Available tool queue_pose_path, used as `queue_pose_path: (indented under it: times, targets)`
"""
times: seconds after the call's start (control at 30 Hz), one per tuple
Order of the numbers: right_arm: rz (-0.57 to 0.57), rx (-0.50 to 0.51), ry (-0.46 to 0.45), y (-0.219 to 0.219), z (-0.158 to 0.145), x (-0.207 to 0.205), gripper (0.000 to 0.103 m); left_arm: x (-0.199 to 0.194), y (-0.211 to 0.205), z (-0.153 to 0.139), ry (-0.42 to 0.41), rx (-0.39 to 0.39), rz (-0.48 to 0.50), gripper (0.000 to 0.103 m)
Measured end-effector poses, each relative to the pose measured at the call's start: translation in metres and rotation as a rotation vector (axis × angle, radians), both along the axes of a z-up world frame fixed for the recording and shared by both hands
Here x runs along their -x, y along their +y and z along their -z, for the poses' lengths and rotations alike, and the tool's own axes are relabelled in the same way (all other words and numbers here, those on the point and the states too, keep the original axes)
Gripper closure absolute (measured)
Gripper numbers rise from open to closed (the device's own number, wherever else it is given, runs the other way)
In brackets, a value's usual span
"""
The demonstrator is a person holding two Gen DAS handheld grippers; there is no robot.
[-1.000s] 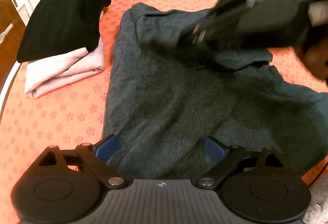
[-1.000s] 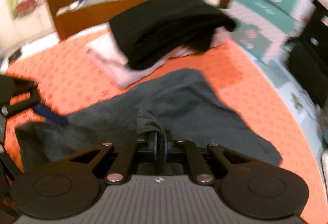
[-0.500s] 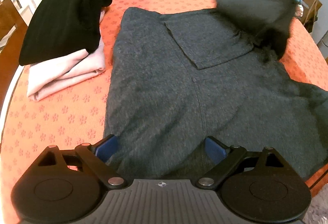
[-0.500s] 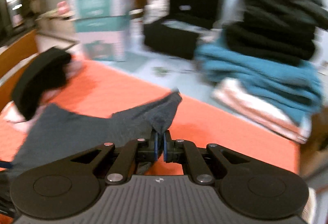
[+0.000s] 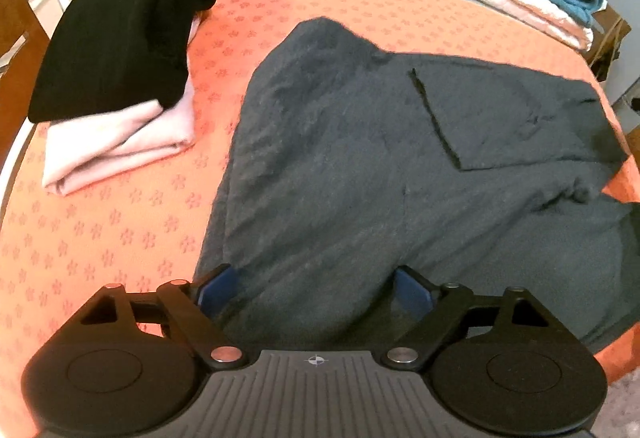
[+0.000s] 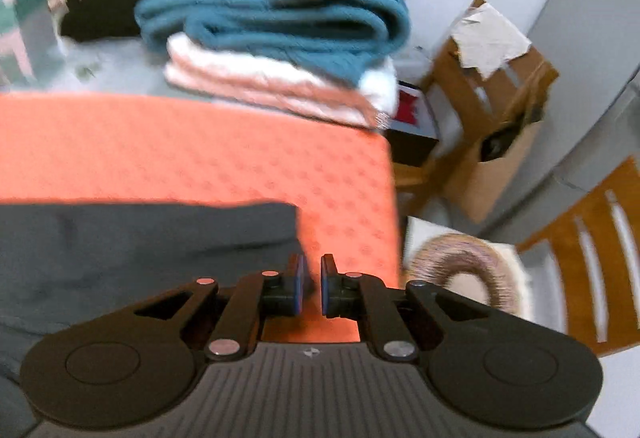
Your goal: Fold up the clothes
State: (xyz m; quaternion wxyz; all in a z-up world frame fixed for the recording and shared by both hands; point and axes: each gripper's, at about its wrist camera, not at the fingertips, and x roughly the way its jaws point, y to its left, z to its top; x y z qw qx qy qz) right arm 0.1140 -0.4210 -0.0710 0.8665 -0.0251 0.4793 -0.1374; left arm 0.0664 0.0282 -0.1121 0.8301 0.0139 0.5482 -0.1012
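A dark grey garment point(image 5: 360, 165) lies spread on the orange tablecloth point(image 5: 100, 230), with one sleeve point(image 5: 512, 117) laid flat out to the right. My left gripper point(image 5: 316, 288) is open, its blue pads on either side of the garment's near hem, resting on it. In the right wrist view the sleeve's end point(image 6: 160, 238) lies flat at the left. My right gripper point(image 6: 312, 288) is slightly open and empty, just right of the sleeve end, over the tablecloth point(image 6: 200, 149) near the table's right edge.
A folded black garment point(image 5: 128, 25) lies on a folded pale pink one point(image 5: 120, 145) at the left. A stack of teal point(image 6: 280, 21), pink and black clothes stands at the back right. Wooden chairs point(image 6: 592, 254) and a cardboard box point(image 6: 500, 117) stand beyond the table's right edge.
My right gripper carried the sleeve from the garment's middle out to the right, laid it flat and let it go. My left gripper has stayed at the hem.
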Motion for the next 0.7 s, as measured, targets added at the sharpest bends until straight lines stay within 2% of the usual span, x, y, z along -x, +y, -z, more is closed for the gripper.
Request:
queue_pose_path:
  times: [0.13, 0.27, 0.4, 0.53, 0.6, 0.7]
  targets:
    - [-0.085, -0.087, -0.021, 0.019, -0.005, -0.001, 0.087, -0.003, -0.003, -0.01, -0.027, 0.024, -0.01, 0.016]
    - [-0.231, -0.191, -0.028, 0.058, -0.004, -0.007, 0.081, -0.008, -0.005, -0.017, -0.043, 0.033, -0.027, 0.016]
    - [-0.381, -0.286, -0.029, 0.1, -0.001, -0.014, 0.08, -0.008, -0.004, -0.022, -0.048, 0.044, -0.046, 0.016]
    - [-0.539, -0.326, -0.007, 0.15, 0.003, -0.02, 0.078, -0.005, -0.003, -0.022, -0.047, 0.04, -0.058, 0.016]
    - [-0.615, -0.338, 0.007, 0.174, 0.007, -0.021, 0.072, -0.003, -0.002, -0.023, -0.043, 0.038, -0.069, 0.016]
    - [-0.725, -0.325, 0.036, 0.214, 0.014, -0.021, 0.071, 0.002, 0.0, -0.023, -0.039, 0.04, -0.088, 0.016]
